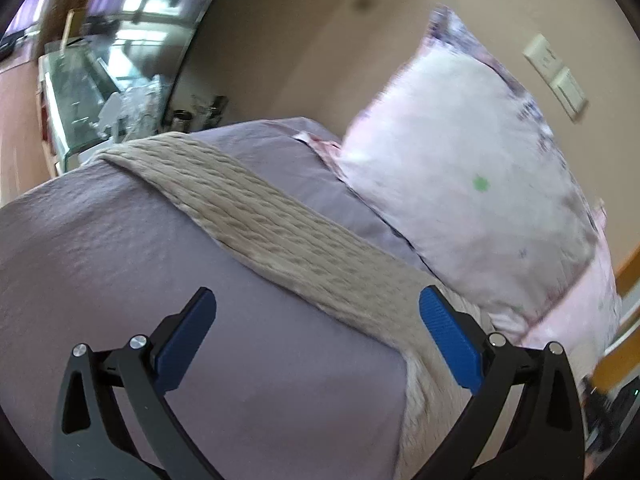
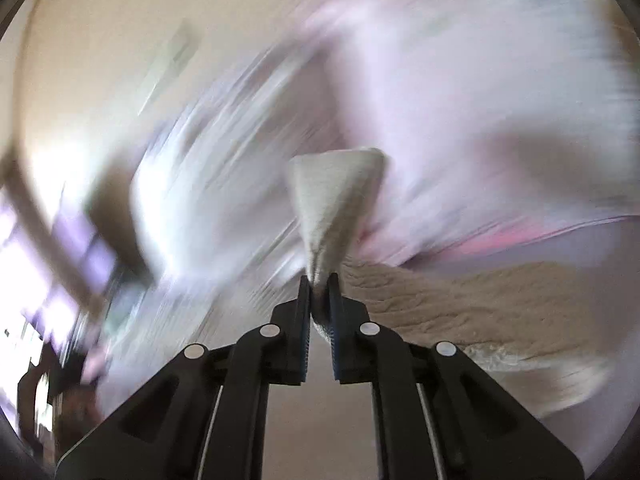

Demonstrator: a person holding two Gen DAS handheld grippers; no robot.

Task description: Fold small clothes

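Observation:
A beige knitted garment (image 1: 280, 232) lies stretched as a long band across the lilac bed sheet (image 1: 120, 248). My left gripper (image 1: 316, 312) is open and empty just above the bed, its blue pads on either side of the garment's near part. In the blurred right wrist view my right gripper (image 2: 319, 284) is shut on a corner of the same beige garment (image 2: 332, 204), which stands up in a cone above the jaws. More of the garment (image 2: 480, 304) trails to the right on the bed.
A pale pink patterned pillow (image 1: 472, 184) leans against the beige wall (image 1: 300, 48) behind the garment. Wall switches (image 1: 556, 76) sit at the upper right. A glass cabinet (image 1: 92, 92) stands beyond the bed's far left end. A wooden frame (image 1: 624, 344) lies at the right.

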